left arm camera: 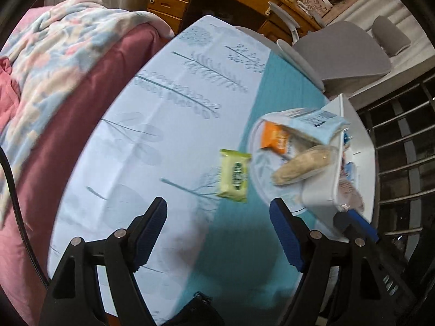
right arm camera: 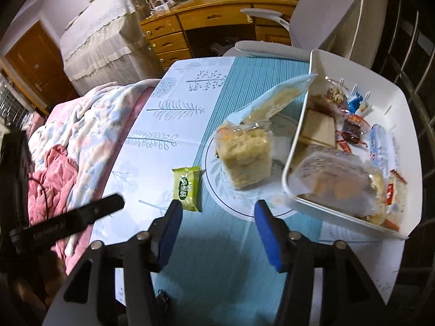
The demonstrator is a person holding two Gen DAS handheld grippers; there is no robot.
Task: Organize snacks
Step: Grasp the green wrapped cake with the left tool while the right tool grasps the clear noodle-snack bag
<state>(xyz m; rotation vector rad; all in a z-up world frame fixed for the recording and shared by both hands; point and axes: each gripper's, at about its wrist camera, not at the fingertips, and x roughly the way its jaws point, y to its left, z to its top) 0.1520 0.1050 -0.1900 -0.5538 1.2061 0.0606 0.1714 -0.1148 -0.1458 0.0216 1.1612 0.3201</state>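
A green snack packet lies on the tablecloth left of a white plate. The plate holds a clear tub of crumbly snack and a long pale-blue packet that leans on the white bin. In the left wrist view the plate holds an orange packet and a beige roll. The bin is full of mixed snacks. My left gripper is open and empty above the cloth. My right gripper is open and empty, just short of the green packet and plate.
The table has a pale leaf-print cloth with a teal stripe. A bed with a pink floral blanket runs along its left side. A grey chair and a wooden desk stand beyond. Metal bars are at the right.
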